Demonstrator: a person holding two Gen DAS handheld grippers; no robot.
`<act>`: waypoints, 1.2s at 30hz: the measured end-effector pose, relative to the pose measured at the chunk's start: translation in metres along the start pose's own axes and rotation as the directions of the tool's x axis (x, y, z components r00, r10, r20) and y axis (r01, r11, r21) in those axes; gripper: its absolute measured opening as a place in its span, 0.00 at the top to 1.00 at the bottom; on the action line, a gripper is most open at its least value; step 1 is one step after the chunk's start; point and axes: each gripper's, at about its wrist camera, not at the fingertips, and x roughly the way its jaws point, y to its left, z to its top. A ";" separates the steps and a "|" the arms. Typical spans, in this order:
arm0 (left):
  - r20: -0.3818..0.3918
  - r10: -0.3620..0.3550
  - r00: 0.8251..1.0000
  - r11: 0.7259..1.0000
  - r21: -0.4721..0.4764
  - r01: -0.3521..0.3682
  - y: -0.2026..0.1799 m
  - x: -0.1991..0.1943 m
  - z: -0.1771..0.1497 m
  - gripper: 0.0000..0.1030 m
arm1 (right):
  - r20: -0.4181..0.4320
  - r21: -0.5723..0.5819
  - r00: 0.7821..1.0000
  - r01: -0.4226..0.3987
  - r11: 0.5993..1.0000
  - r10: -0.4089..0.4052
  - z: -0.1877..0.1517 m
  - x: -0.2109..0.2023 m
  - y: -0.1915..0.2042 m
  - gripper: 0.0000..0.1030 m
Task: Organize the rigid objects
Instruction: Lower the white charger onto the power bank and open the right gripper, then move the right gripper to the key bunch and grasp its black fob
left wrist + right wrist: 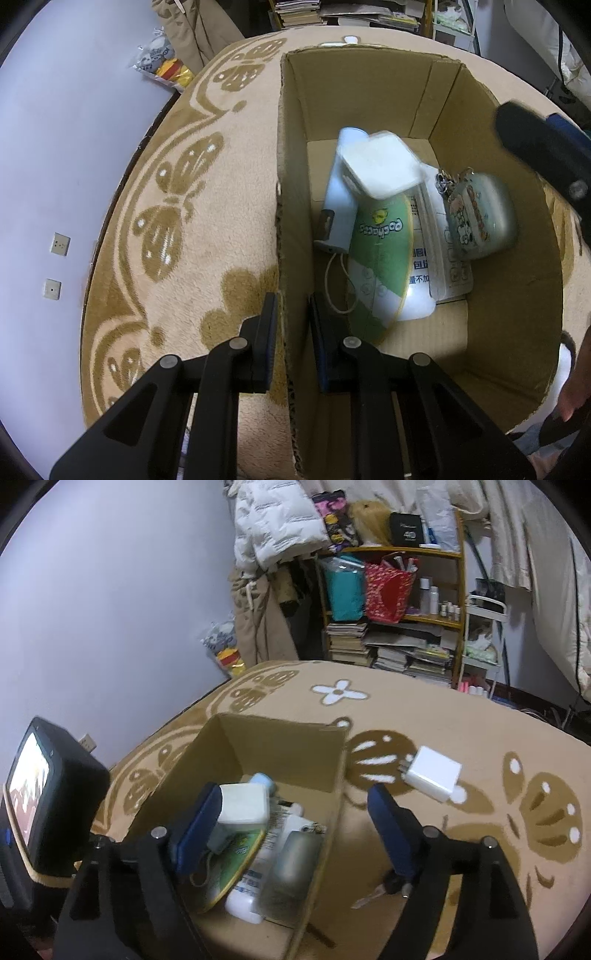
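My left gripper [291,306] is shut on the left wall of an open cardboard box [369,88], one finger outside and one inside. Inside the box lie a pale blue device with a cord [338,210], a green printed fan [382,254] and a white bottle [432,273]. A white square case [380,166] and a grey-green pouch with a keychain [480,218] look blurred above them. My right gripper [293,794] stands wide open over the box [280,734], holding nothing. The white case [243,805] is beside its left finger [199,827]. A white charger plug [434,777] lies outside on the blanket.
The box sits on a beige blanket [461,720] with brown butterfly patterns. A small key [369,899] lies beside the box under the right finger. A cluttered shelf with books [391,642] stands behind, and a wall is on the left. A hand [574,398] shows at the right edge.
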 end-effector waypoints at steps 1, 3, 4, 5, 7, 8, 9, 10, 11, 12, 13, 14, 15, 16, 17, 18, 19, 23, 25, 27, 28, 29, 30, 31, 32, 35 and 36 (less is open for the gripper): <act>-0.001 0.000 1.000 1.000 0.000 0.000 0.000 0.000 0.000 0.83 | 0.001 0.008 1.000 0.005 1.000 -0.005 0.000 -0.001 -0.004 0.16; -0.001 0.001 1.000 1.000 0.002 -0.001 0.000 0.000 0.000 0.83 | 0.001 0.028 1.000 0.028 0.999 -0.028 -0.001 -0.004 -0.015 0.16; -0.001 0.001 1.000 1.000 0.002 -0.001 0.000 0.000 0.000 0.83 | -0.001 0.035 0.999 0.038 0.999 -0.038 -0.002 -0.005 -0.021 0.16; -0.001 0.001 1.000 1.000 0.002 -0.001 0.000 0.000 0.000 0.83 | -0.004 0.043 0.999 0.048 0.998 -0.048 -0.002 -0.005 -0.027 0.16; 0.000 0.001 1.000 1.000 0.002 -0.001 0.000 0.000 0.000 0.83 | -0.016 0.070 0.997 0.072 0.995 -0.071 -0.007 -0.006 -0.042 0.16; -0.001 0.001 1.000 1.000 0.002 -0.001 0.000 0.000 0.000 0.83 | -0.021 0.082 0.996 0.083 0.993 -0.082 -0.010 -0.006 -0.049 0.16; -0.001 0.000 1.000 1.000 0.002 0.000 0.000 0.000 0.000 0.83 | -0.027 0.091 0.996 0.092 0.992 -0.090 -0.012 -0.007 -0.055 0.16; -0.001 0.001 1.000 1.000 0.001 -0.001 0.000 0.000 0.000 0.83 | -0.033 0.099 0.995 0.101 0.990 -0.099 -0.015 -0.007 -0.061 0.16; -0.001 0.001 1.000 1.000 0.002 -0.001 0.000 0.000 0.000 0.83 | -0.039 0.109 0.993 0.111 0.988 -0.107 -0.018 -0.007 -0.067 0.16; -0.001 0.001 1.000 1.000 0.002 -0.001 0.000 0.000 0.000 0.83 | -0.049 0.119 0.992 0.123 0.985 -0.118 -0.021 -0.006 -0.073 0.16; -0.001 0.001 1.000 1.000 0.002 -0.001 0.000 0.000 0.000 0.83 | -0.059 0.130 0.990 0.134 0.983 -0.127 -0.025 -0.005 -0.079 0.16; 0.000 0.002 1.000 1.000 0.003 -0.002 0.000 0.000 0.000 0.83 | -0.068 0.136 0.989 0.139 0.981 -0.131 -0.027 -0.004 -0.083 0.16; 0.000 0.003 1.000 1.000 0.004 -0.003 -0.001 -0.001 0.000 0.83 | -0.079 0.144 0.987 0.147 0.979 -0.137 -0.032 -0.003 -0.088 0.16; 0.000 0.002 1.000 1.000 0.003 -0.002 0.000 -0.001 0.000 0.83 | -0.087 0.149 0.986 0.153 0.977 -0.141 -0.035 -0.002 -0.093 0.16; 0.000 0.002 1.000 1.000 0.003 -0.002 0.000 -0.001 0.000 0.83 | -0.096 0.155 0.985 0.158 0.975 -0.145 -0.038 0.000 -0.096 0.16; 0.000 0.002 1.000 1.000 0.003 -0.002 0.000 -0.001 0.000 0.83 | -0.103 0.162 0.984 0.159 0.974 -0.143 -0.042 0.002 -0.100 0.16; 0.000 0.002 1.000 1.000 0.003 -0.002 0.000 -0.001 0.000 0.83 | -0.107 0.169 0.984 0.157 0.973 -0.140 -0.046 0.002 -0.102 0.16; 0.001 0.004 1.000 1.000 0.005 -0.004 0.000 -0.002 0.000 0.83 | -0.138 0.191 0.982 0.154 0.969 -0.128 -0.061 0.008 -0.110 0.16; 0.002 0.003 1.000 1.000 0.005 -0.003 0.001 -0.002 0.000 0.83 | -0.159 0.198 0.980 0.154 0.968 -0.123 -0.069 0.012 -0.113 0.16; 0.001 0.000 1.000 1.000 0.003 0.000 0.001 -0.002 0.000 0.83 | -0.177 0.196 0.978 0.149 0.969 -0.114 -0.077 0.016 -0.114 0.16; 0.001 -0.002 1.000 1.000 0.001 0.002 0.002 -0.002 0.000 0.83 | -0.192 0.194 0.974 0.156 0.969 -0.118 -0.082 0.018 -0.115 0.16; 0.001 -0.003 1.000 1.000 0.001 0.003 0.002 -0.002 0.000 0.83 | -0.204 0.192 0.972 0.156 0.969 -0.116 -0.086 0.020 -0.116 0.18; 0.001 -0.002 1.000 1.000 0.002 0.002 0.002 -0.002 0.000 0.83 | -0.224 0.192 0.968 0.155 0.969 -0.111 -0.092 0.024 -0.117 0.21; 0.001 -0.002 1.000 1.000 0.003 0.002 0.002 -0.002 0.000 0.83 | -0.236 0.193 0.966 0.158 0.968 -0.110 -0.094 0.026 -0.117 0.27; 0.001 -0.001 1.000 1.000 0.004 0.001 0.002 -0.001 0.000 0.83 | -0.252 0.194 0.961 0.162 0.968 -0.110 -0.098 0.030 -0.118 0.29; 0.001 -0.001 1.000 1.000 0.004 0.001 0.001 -0.001 -0.001 0.83 | -0.248 0.177 0.960 0.173 0.969 -0.126 -0.100 0.030 -0.118 0.31; 0.001 -0.002 1.000 1.000 0.004 0.002 0.001 -0.001 -0.001 0.83 | -0.245 0.175 0.961 0.174 0.969 -0.128 -0.099 0.030 -0.118 0.31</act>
